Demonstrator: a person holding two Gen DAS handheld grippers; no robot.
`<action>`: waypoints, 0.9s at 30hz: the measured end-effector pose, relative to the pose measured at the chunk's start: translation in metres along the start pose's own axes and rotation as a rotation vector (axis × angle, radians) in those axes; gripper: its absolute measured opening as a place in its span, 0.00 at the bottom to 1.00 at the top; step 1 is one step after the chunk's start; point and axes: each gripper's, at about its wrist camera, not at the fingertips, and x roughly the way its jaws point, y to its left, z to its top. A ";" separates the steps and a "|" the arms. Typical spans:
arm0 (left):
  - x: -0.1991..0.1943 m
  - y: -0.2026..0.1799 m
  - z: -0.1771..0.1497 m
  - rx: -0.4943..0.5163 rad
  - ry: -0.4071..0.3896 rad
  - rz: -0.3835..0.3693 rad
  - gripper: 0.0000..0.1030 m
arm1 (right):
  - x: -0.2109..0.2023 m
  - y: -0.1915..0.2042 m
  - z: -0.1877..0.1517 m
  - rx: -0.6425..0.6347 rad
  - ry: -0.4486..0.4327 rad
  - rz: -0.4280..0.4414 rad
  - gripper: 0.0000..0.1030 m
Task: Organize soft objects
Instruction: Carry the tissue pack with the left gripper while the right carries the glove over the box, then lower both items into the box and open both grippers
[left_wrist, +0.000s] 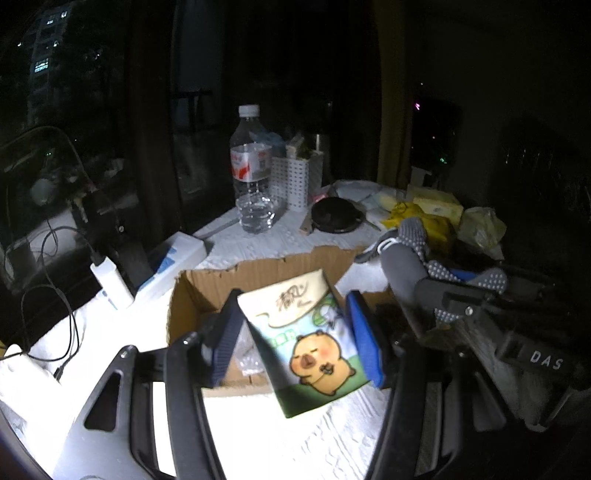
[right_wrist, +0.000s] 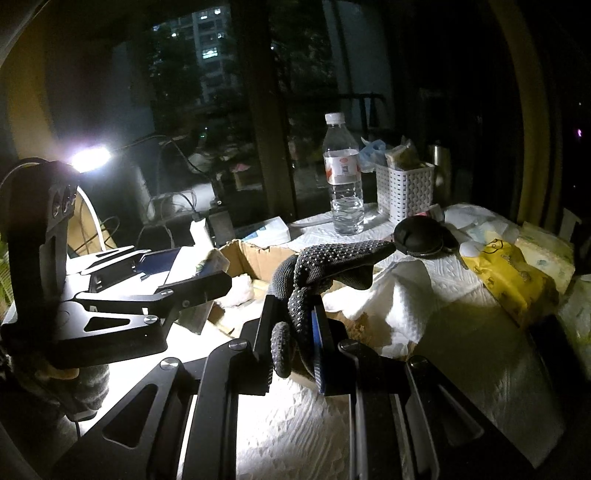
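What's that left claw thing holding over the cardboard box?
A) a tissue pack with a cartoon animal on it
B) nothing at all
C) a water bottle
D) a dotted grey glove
A: the left gripper has its two blue pads pressed on either side of the tissue pack, printed with a cartoon animal, above the open cardboard box; the dotted glove is in the right gripper.

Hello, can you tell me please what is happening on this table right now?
A person is tidying soft things with two handheld grippers. The left gripper has its fingers closed on a tissue pack with a cartoon animal, held over an open cardboard box. The right gripper is pinching a dotted grey glove near the same box. A water bottle and a white basket stand further back.
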 end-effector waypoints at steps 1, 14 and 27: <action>0.002 0.001 0.001 -0.004 -0.003 0.003 0.56 | 0.002 -0.001 0.001 0.001 0.000 -0.001 0.17; 0.042 0.018 -0.002 -0.050 0.075 -0.003 0.56 | 0.048 -0.009 0.005 0.020 0.048 -0.013 0.17; 0.071 0.022 -0.017 -0.058 0.153 0.003 0.56 | 0.089 -0.013 -0.011 0.034 0.143 -0.025 0.17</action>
